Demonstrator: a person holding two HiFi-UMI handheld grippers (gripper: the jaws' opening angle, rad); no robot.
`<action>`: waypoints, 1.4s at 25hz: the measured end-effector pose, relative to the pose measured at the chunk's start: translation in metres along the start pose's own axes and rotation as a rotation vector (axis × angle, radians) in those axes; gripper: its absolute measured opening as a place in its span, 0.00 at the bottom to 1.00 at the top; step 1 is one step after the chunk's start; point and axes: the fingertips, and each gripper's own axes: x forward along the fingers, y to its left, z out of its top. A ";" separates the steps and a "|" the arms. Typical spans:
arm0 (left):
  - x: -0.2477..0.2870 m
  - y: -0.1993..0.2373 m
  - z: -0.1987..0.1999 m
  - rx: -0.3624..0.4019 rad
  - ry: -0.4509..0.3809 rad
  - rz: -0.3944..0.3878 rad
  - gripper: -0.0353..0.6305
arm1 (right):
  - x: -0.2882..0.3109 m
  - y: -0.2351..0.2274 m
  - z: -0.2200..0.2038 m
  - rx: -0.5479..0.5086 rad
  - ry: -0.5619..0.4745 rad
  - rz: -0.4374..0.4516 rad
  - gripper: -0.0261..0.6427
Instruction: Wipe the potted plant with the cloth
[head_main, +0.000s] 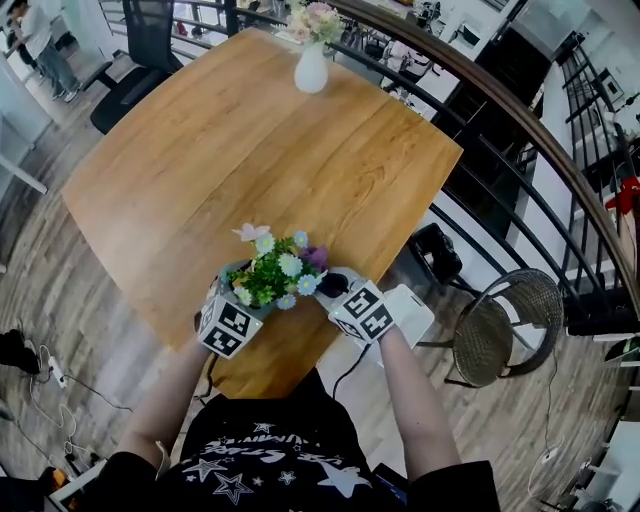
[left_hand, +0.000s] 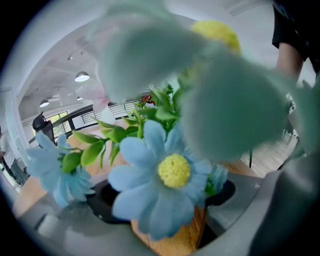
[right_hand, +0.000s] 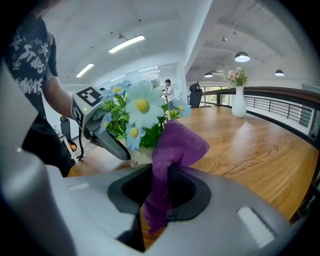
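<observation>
On a wooden surface (head_main: 250, 150), the right hand-held gripper (right_hand: 161, 200) is clamped on a purple cloth (right_hand: 176, 146) whose bunched top touches the flowers of the potted plant (head_main: 272, 272). The left hand-held gripper (head_main: 236, 302) grips the plant's pot, jaws wide, at the near edge. A white vase (head_main: 311, 68) stands well apart at the far edge.

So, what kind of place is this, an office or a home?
Probably an open-plan office on an upper level: a wooden table stands beside a black railing, an office chair is near its far corner, and strip lights cross the ceiling.
</observation>
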 end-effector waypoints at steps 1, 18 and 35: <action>0.000 -0.001 0.000 -0.005 0.000 0.004 0.67 | -0.001 0.001 -0.001 0.015 -0.005 -0.015 0.16; 0.009 -0.008 0.007 -0.143 0.011 0.143 0.67 | 0.002 0.053 -0.009 0.171 -0.037 -0.073 0.16; -0.014 -0.040 -0.002 -0.195 -0.026 0.018 0.67 | -0.003 0.047 -0.017 0.225 -0.034 -0.173 0.16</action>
